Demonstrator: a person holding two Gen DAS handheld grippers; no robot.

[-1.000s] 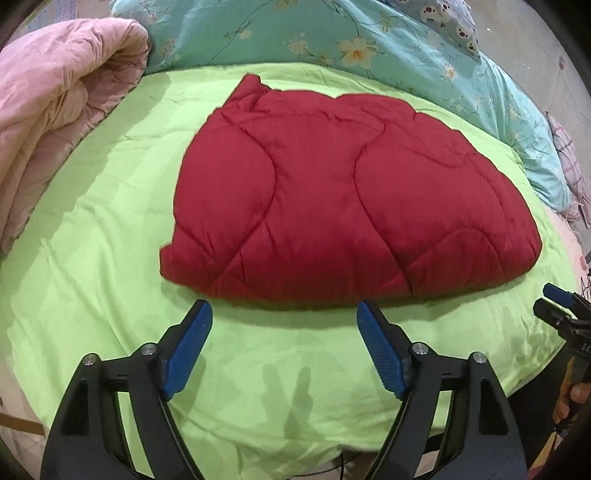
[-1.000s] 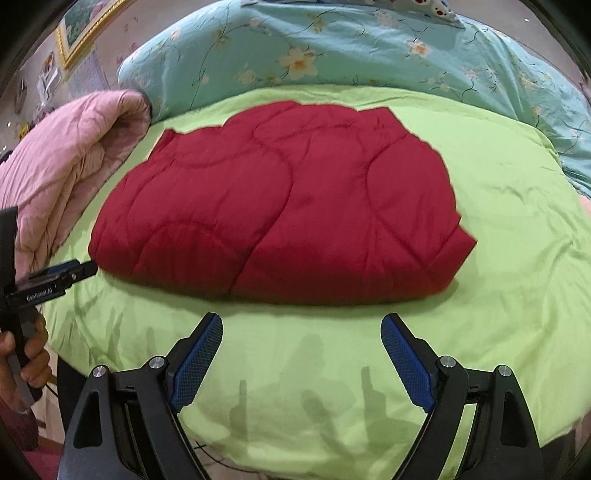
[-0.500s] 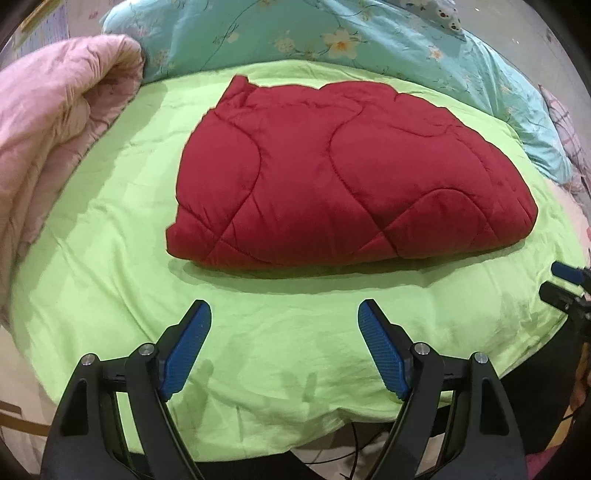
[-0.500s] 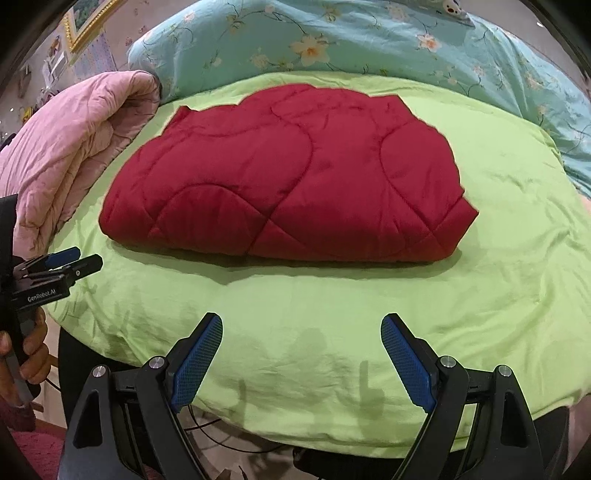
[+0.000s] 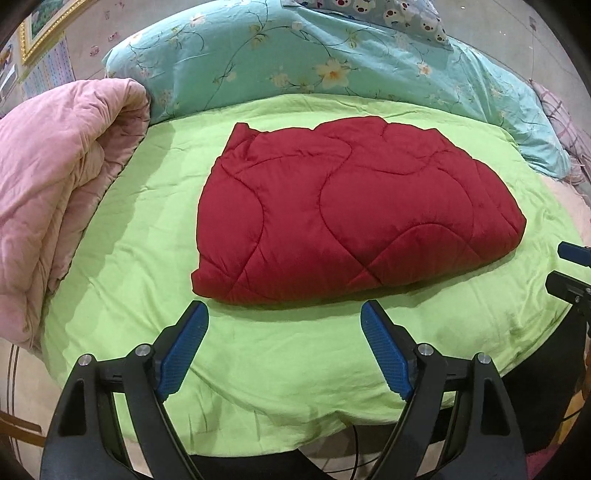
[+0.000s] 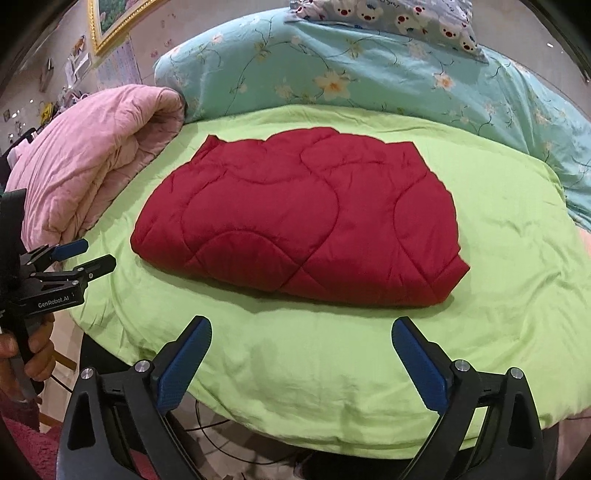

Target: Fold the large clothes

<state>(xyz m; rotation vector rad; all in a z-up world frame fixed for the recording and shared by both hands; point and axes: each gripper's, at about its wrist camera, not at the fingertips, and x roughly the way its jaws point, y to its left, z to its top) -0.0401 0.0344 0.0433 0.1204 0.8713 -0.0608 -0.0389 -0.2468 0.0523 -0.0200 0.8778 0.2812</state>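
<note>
Left wrist view:
- left gripper (image 5: 284,314): jaws wide apart, nothing between them, hovering over bare sheet short of the quilt's near edge.
- red quilt (image 5: 354,221): folded into a thick pad, lying mid-bed on the green sheet (image 5: 140,229), not touched by either tool.
- pink comforter (image 5: 55,177): bunched along the left side of the bed, lying on the sheet, apart from the quilt.
- floral duvet (image 5: 295,51): heaped across the far side behind the quilt; bear-print pillow (image 5: 399,14) on top of it.
- right gripper (image 5: 572,273): only its tips poke in at the right edge, beside the sheet's edge.
- obstructions: none between jaws and quilt.

Right wrist view:
- right gripper (image 6: 301,326): jaws have just been opening, now spread very wide, empty; only sheet (image 6: 498,258) under them.
- quilt (image 6: 303,221): same folded pad, near edge just beyond the fingertips.
- left gripper (image 6: 88,256): at left edge, held by a hand (image 6: 33,350), over the sheet's corner.
- comforter (image 6: 92,162): left of the quilt.
- picture frame (image 6: 110,22): on the wall, upper left.
</note>
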